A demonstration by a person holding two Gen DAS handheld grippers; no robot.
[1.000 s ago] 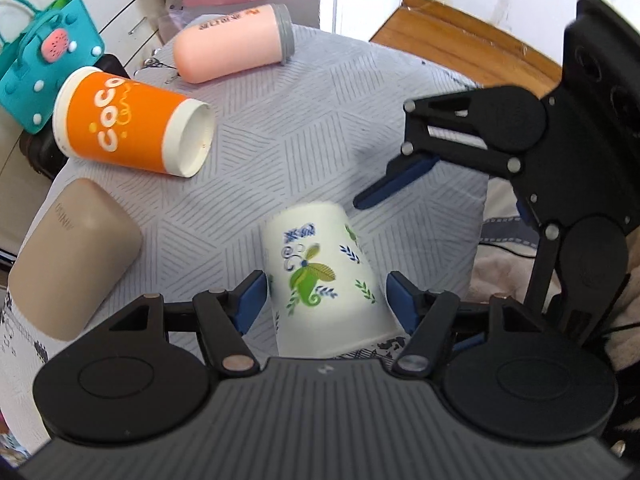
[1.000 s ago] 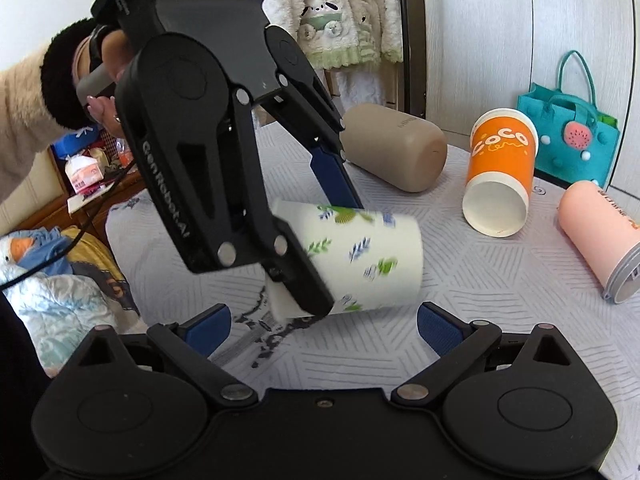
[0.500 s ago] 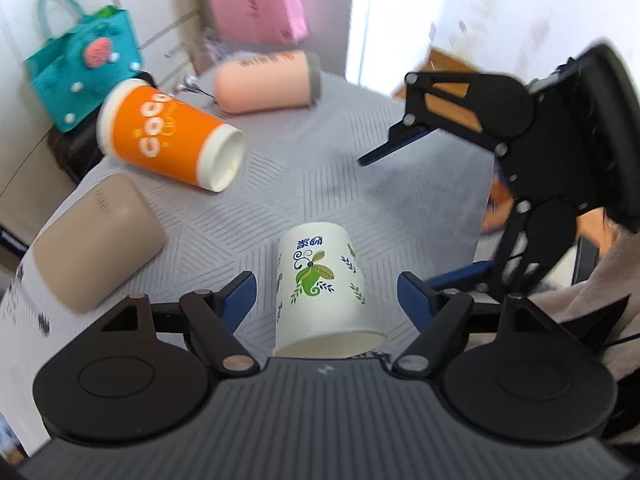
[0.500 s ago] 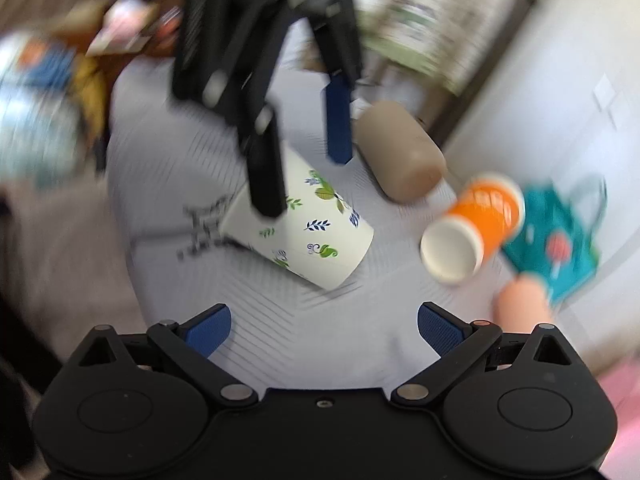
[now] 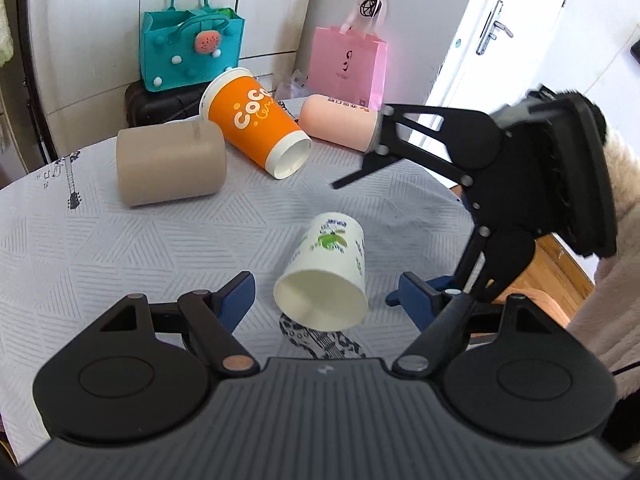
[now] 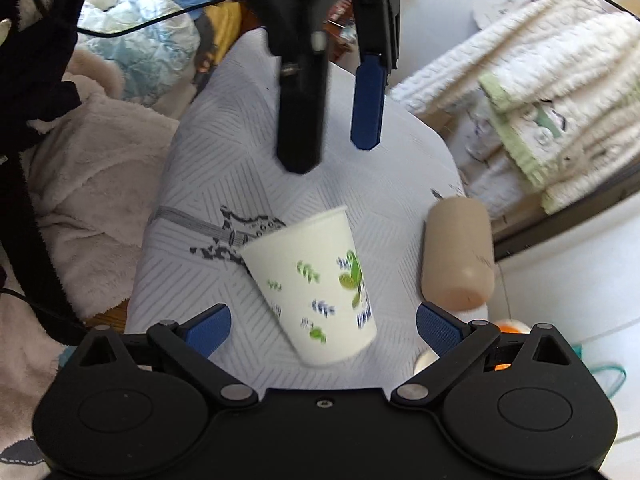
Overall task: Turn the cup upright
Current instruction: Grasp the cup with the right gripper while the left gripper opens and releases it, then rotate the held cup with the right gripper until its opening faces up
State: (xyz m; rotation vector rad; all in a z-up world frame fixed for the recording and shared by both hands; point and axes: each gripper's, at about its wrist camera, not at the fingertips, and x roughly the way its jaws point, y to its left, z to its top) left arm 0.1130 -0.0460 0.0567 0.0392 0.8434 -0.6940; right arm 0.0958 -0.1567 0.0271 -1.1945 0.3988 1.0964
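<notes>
White paper cup (image 5: 326,270) with green leaf and blue flower prints lies tilted on its side near the middle of a round table (image 5: 100,248) covered in a grey, line-patterned cloth. In the left wrist view its open mouth faces the camera and its closed base points away, toward the far side of the table. The left gripper (image 5: 326,294) has its two blue-tipped fingers spread wide on either side of the cup's rim, with clear gaps, touching nothing. The right gripper (image 6: 322,326) is likewise spread wide, with the cup's narrow base between its blue tips and no contact visible; in the left wrist view it reaches in from the right edge of the table. In the right wrist view the cup is blurred and leans with its mouth up and away. Behind the cup lie three more containers on their sides: a beige tumbler (image 5: 170,164) to the left, an orange paper cup (image 5: 256,124) marked "coco" with its mouth toward the camera, and a peach-pink tumbler (image 5: 340,126) farther right. Beyond the table stand a teal felt handbag (image 5: 192,50) and a pink paper gift bag (image 5: 350,66) against white cabinet doors. A guitar print (image 5: 320,340) on the cloth shows just under the cup's mouth.
</notes>
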